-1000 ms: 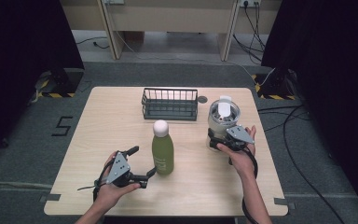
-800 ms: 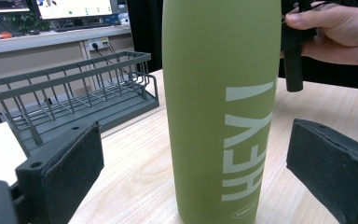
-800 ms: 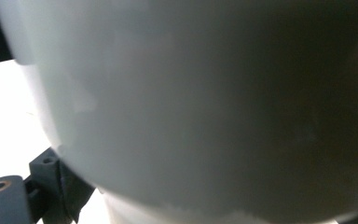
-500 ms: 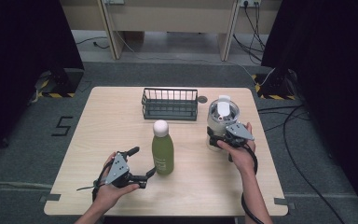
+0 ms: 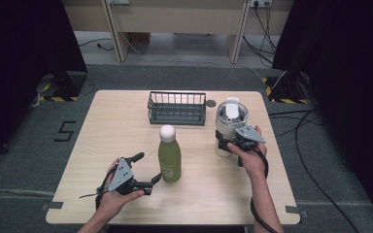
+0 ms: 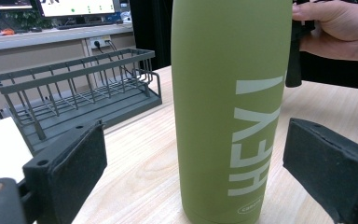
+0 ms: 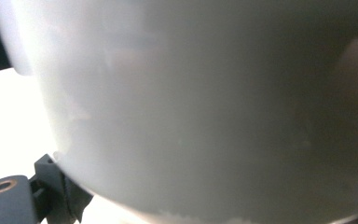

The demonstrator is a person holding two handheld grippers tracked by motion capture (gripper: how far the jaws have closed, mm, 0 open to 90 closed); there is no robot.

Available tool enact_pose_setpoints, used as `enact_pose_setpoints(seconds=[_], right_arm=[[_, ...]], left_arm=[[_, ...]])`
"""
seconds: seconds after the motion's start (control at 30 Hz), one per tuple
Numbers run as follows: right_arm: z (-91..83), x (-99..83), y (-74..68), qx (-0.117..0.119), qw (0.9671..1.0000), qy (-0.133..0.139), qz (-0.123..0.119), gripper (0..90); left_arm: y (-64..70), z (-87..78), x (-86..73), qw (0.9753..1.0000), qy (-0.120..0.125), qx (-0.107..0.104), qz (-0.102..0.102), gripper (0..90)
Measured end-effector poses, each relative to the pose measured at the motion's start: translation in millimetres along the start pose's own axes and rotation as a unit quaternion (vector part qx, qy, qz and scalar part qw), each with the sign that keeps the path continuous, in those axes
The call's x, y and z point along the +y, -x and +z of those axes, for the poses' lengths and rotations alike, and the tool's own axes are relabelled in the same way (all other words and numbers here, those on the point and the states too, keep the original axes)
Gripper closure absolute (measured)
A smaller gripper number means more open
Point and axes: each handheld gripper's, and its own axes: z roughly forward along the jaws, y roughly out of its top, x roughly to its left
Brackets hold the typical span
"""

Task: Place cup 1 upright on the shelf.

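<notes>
left gripper (image 5: 148, 171): held low near the front left of the table (image 5: 116, 126), jaws spread wide and pointed at the green bottle (image 5: 169, 160). in the left gripper view the two black pads (image 6: 65, 168) are seen on either side of the bottle with clear gaps, so nothing is gripped.

right gripper (image 5: 229, 145): pressed right up against the white tumbler (image 5: 229, 127) on the right side of the table. the jaw gap is hidden by the tumbler, so whether it is clamped can't be told.

green bottle: stood upright near the middle of the table, a bit toward the front, capped with a pale round lid (image 5: 167, 131). "hey!" is printed in white down its side (image 6: 256, 140).

white tumbler: stood upright near the right edge, with a white flip lid (image 5: 232, 109) seen from above. in the right gripper view its pale wall (image 7: 205, 107) is seen very close and blurred.

wire basket (image 5: 177, 108): dark, set at the back of the table, well apart from the bottle and just left of the tumbler. it is also seen behind the bottle in the left gripper view (image 6: 74, 93).

right hand (image 5: 250, 158): wrapped around the right gripper, and spotted at the top right of the left gripper view (image 6: 335, 30).
</notes>
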Motion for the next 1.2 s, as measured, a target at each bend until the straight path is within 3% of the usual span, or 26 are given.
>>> enact_pose_setpoints(seconds=[0.3,0.67,1.2], right_arm=[[-0.8,2.7,0.8,0.0,0.9999,0.005,0.013,9.0],[-5.7,24.8,-4.1,0.006,0.9994,0.032,0.014,9.0],[11.9,55.2,-16.8,0.021,0.9988,0.044,0.008,9.0]], left_arm=[[-0.9,-0.1,-0.6,1.0,0.0,0.002,-0.003,5.5],[-1.8,-1.9,-0.6,1.0,0.0,0.004,-0.003,5.5],[-1.5,-4.6,-1.2,1.0,0.001,0.003,-0.002,5.8]])
